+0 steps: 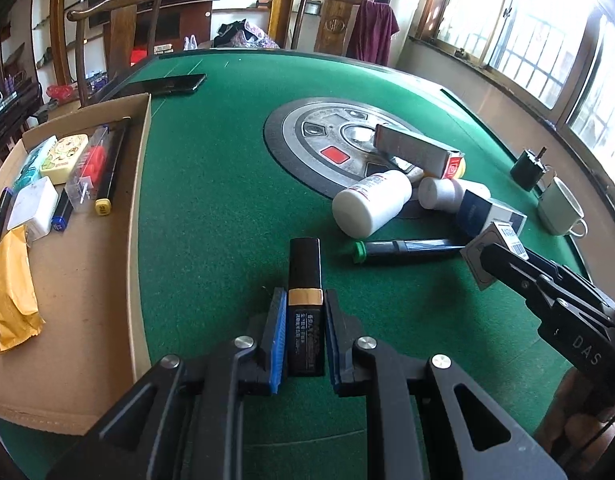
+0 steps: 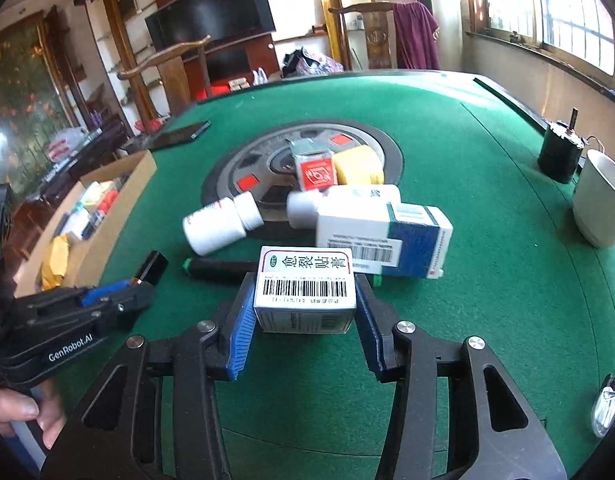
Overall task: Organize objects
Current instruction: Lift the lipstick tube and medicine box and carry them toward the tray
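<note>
My left gripper (image 1: 304,312) is shut on a black lipstick tube with a gold band (image 1: 305,280), held just above the green table. It also shows in the right wrist view (image 2: 151,268). My right gripper (image 2: 305,300) is shut on a small white box with a barcode (image 2: 305,288), seen at the right in the left wrist view (image 1: 493,248). Ahead lie a white bottle (image 1: 369,208), a second white bottle (image 1: 441,194), a blue-and-white box (image 2: 383,240), a dark pen with a green cap (image 1: 407,248) and a grey box with a red end (image 1: 417,150).
A cardboard tray (image 1: 141,152) at the left holds several small items and a yellow packet (image 1: 11,288). A phone (image 1: 171,84) lies at the far left edge. A white mug (image 2: 603,200) and a black motor (image 2: 559,152) stand at the right. A round metal hub (image 1: 307,140) sits mid-table.
</note>
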### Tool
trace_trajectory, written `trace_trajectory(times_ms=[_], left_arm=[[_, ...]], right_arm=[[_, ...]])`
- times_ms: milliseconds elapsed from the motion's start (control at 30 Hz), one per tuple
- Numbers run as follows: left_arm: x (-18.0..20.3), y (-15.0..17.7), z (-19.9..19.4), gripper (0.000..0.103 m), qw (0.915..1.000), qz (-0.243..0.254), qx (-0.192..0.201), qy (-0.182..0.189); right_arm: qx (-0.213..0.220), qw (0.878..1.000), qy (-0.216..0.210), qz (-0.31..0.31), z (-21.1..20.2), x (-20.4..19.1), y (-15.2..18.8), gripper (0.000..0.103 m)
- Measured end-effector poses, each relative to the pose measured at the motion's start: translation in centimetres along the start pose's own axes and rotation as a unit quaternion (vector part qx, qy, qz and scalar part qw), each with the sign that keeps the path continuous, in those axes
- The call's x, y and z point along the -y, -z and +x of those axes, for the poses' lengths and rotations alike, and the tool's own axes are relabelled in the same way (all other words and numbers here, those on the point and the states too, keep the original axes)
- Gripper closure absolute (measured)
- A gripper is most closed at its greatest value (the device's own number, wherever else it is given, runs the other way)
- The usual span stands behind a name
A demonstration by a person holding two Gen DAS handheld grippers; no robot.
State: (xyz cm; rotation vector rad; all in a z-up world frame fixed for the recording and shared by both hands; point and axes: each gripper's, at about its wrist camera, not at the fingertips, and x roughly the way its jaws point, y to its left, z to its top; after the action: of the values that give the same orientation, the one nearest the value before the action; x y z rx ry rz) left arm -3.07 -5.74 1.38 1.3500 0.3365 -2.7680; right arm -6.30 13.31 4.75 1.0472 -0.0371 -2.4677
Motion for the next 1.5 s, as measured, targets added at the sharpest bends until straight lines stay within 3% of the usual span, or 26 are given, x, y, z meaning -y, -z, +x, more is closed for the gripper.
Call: trace_trajectory(times_ms=[367, 833, 1200, 1500], left_arm=[[0.0, 0.4, -3.2, 0.087, 0.9992, -0.009, 0.023, 0.031], [-2.1, 0.4, -7.7, 0.087, 0.9949, -0.032, 0.067, 0.068], [-7.1, 0.6, -10.2, 0.087, 0.9898, -0.074, 0.097, 0.073], [-12.2, 0.9, -10.0, 0.087, 0.9857, -0.126, 0.099, 0.051]], right_arm=[[0.039, 0.998, -0.044, -0.02, -1.5, -1.5, -0.1, 0.057], [0.047, 0.997, -0.052, -0.038, -1.7, -2.2, -0.1, 0.057], [0.033, 0.997, -0.056, -0.049, -0.8, -2.7, 0.1, 0.057], [0.025, 0.994, -0.104, -0.027, -0.8, -4.3, 0.0, 0.057]])
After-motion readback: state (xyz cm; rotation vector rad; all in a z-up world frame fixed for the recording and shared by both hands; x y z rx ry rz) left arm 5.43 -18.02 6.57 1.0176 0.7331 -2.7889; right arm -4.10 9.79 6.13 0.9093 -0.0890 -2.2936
